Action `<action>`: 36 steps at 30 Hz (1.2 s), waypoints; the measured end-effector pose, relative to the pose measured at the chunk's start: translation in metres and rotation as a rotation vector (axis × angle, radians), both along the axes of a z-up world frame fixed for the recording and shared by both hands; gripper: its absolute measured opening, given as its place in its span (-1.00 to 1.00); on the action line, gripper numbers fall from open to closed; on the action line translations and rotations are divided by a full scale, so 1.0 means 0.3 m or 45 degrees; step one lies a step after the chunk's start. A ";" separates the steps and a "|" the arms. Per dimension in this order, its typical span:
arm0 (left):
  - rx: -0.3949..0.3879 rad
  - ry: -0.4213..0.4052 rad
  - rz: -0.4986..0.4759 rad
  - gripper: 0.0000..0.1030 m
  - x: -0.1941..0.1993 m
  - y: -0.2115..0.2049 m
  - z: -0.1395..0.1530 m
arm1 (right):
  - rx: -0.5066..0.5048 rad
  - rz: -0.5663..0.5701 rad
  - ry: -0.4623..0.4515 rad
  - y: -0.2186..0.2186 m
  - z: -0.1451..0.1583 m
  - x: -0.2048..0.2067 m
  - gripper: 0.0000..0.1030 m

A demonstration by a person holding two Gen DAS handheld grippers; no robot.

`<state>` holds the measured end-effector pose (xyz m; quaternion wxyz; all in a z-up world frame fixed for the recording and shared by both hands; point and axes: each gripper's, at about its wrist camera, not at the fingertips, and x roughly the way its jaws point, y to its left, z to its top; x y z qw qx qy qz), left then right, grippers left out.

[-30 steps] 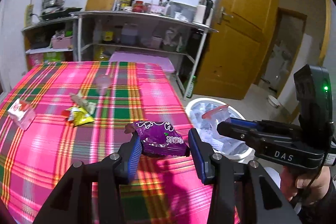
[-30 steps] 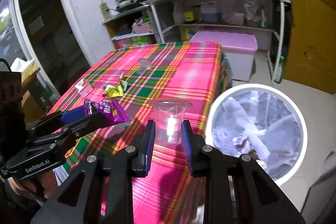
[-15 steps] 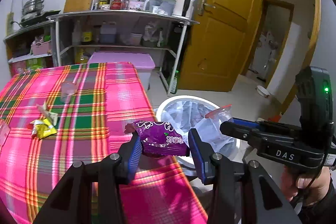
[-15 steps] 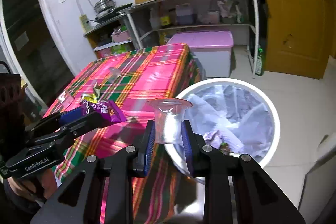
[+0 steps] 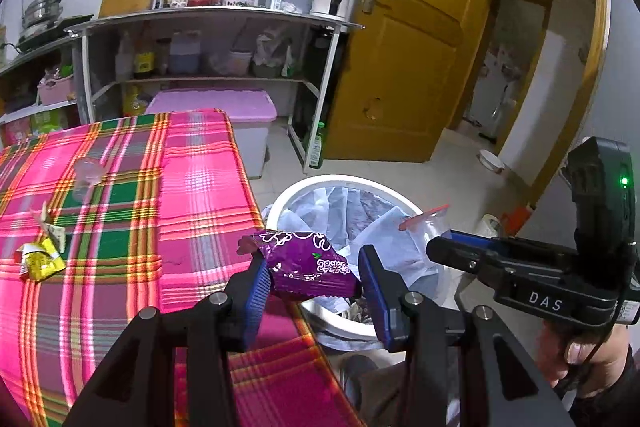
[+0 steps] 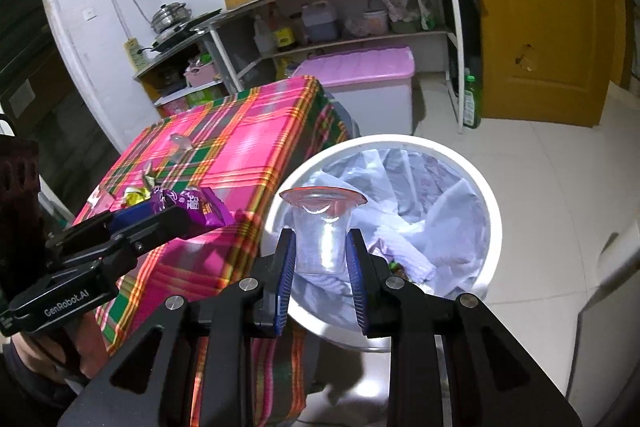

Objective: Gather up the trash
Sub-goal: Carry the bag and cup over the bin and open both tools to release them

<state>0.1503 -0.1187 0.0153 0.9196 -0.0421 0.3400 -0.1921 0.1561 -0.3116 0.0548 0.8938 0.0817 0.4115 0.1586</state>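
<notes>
Left gripper (image 5: 311, 281): pinching purple wrapper (image 5: 308, 264), counter (image 5: 120, 227) edge.
Right gripper (image 6: 320, 263): pinching clear cup (image 6: 322, 233); bin (image 6: 490, 227) at 12 o'clock.

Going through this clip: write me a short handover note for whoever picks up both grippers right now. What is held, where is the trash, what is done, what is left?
Left gripper: shut on the purple snack wrapper, at the table edge beside the bin.
Right gripper: shut on the clear plastic cup, upright, over the white trash bin.
Done: both pieces picked up and brought to the lined bin, which already holds trash.
Left: release both into the bin. On the plaid tablecloth remain another clear cup, a yellow wrapper and a small scrap beside it.
</notes>
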 end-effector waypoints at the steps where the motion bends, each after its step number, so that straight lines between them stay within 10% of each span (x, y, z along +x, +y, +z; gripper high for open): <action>1: 0.002 0.006 -0.004 -0.14 0.008 -0.007 -0.006 | -0.001 -0.008 0.008 -0.008 -0.009 0.007 -0.48; 36: -0.002 0.232 -0.134 0.16 0.229 -0.180 -0.193 | -0.008 -0.103 0.179 -0.127 -0.151 0.075 -0.35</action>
